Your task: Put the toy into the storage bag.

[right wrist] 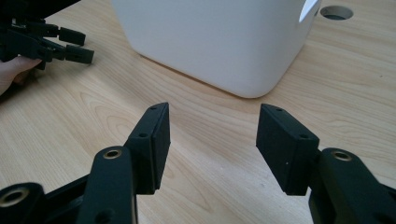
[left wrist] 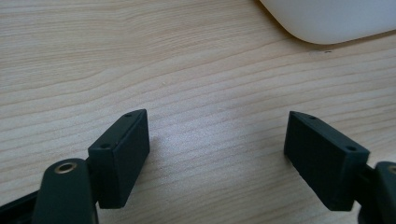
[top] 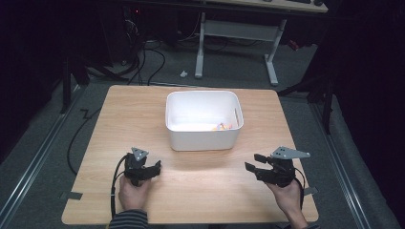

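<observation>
From above, the white tub (top: 204, 120) stands mid-bench (top: 143, 109), something small and orange inside; both tools rest near it, apparently between steps. The left tool (left wrist: 217, 140) is released, empty. The right tool (right wrist: 212, 140) is released too, facing the tub's smooth, rounded corner; next calls for reaching in.

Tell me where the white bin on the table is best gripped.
Probably the white bin by its right wall, at the handle slot, coming from above with the right tongs: the rounded outer walls look too wide for the jaws, while the thin upright rim fits between them.
</observation>
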A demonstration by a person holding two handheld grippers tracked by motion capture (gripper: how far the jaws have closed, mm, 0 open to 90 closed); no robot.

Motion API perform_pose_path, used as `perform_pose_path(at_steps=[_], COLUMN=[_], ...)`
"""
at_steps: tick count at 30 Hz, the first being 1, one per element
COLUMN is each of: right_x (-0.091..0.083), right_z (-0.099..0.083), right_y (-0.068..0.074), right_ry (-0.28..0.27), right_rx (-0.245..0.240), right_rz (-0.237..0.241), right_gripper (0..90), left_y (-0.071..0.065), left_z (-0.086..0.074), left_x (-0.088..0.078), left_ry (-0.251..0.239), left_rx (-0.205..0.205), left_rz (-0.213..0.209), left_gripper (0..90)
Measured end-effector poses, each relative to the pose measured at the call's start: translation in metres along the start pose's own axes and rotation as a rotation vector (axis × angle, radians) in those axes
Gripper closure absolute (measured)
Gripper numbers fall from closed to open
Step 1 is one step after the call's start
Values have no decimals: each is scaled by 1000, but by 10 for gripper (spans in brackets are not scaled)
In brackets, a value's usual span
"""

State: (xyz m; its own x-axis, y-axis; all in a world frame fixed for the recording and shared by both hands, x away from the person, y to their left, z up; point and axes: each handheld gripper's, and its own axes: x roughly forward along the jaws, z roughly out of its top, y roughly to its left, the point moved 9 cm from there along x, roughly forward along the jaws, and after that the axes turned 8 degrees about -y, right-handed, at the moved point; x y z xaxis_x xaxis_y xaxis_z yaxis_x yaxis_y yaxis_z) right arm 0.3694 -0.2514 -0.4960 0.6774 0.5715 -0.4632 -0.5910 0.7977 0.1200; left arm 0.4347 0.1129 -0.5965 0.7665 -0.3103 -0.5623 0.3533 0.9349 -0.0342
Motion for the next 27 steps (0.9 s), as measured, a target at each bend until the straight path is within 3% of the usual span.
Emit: perform_pose_path(at_steps=[21, 27], right_x=[27, 34], right_z=[-24, -29], right_y=[-10, -17], right_ry=[95, 122], right_rx=[24, 33], right_rz=[-10, -36], right_gripper=[455, 447], left_y=[0, 0], left_z=[0, 0], left_x=[0, 0], left_ry=[2, 2], left_rx=[1, 2], left_rz=[-1, -1], left_gripper=[230, 230])
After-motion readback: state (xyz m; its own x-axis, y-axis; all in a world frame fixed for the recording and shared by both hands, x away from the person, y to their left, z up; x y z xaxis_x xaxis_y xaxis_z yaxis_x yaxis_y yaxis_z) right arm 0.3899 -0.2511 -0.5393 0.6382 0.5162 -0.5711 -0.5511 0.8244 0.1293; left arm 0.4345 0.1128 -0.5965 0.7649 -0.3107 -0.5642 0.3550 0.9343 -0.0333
